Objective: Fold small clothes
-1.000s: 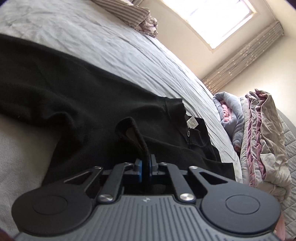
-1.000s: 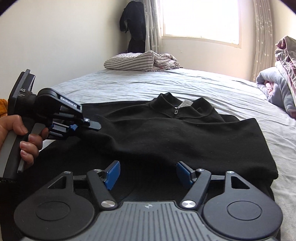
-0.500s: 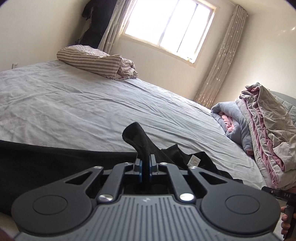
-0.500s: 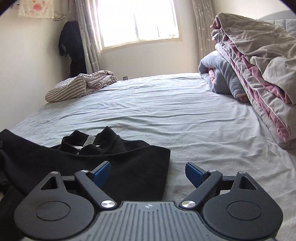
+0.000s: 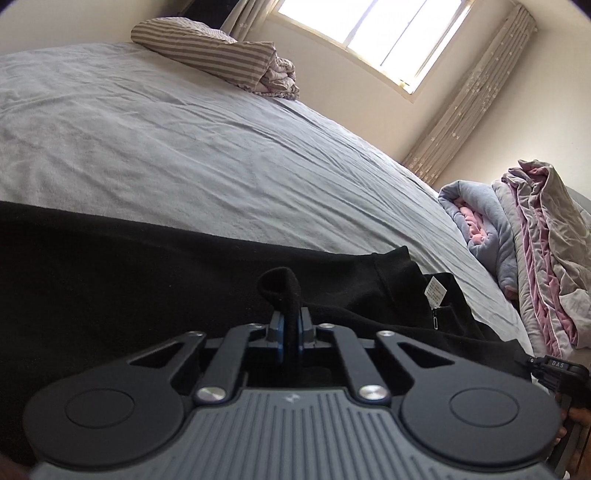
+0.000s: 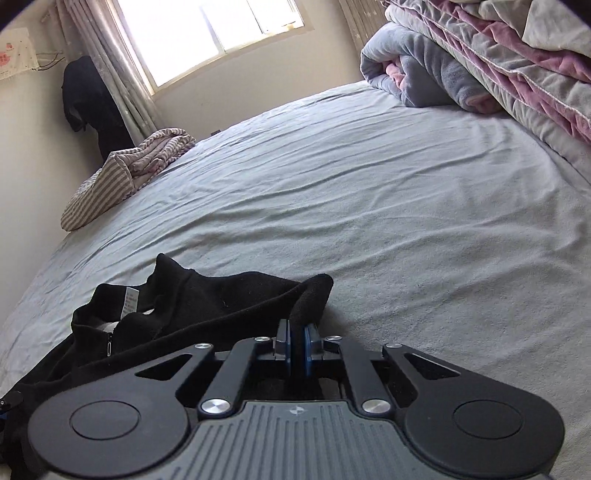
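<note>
A wide bed [image 5: 207, 155] fills both views, covered in a pale grey sheet rumpled into shallow creases; a black pullover [image 5: 122, 295] lies on the sheet at its near side, its collar with a white label [image 5: 436, 291] and a short zip turned up toward the folded bedding; the left tool [image 5: 290, 326] is pinched together on a raised fold of this black fabric, which loops up between the blue pads; the right tool [image 6: 297, 341] is likewise clamped on a bunched edge of the same garment [image 6: 207, 306], its jaws having just been closing on the cloth that now stands between them; in the left wrist view a sliver of the right tool's handle and some fingers [image 5: 576, 417] show at the lower right edge; at the far side of the bed a striped folded blanket [image 5: 207, 55] rests near the wall; a stack of folded quilts [image 6: 491, 62], grey-blue and pink, is piled along the bed's right side; behind the bed a bright window [image 6: 207, 33] lets daylight in, flanked by pale patterned curtains [image 5: 472, 99]; a dark garment [image 6: 90, 99] hangs by the left curtain against a cream wall, and a light cloth or paper with a pink mark [image 6: 14, 55] hangs on that wall to its left.
</note>
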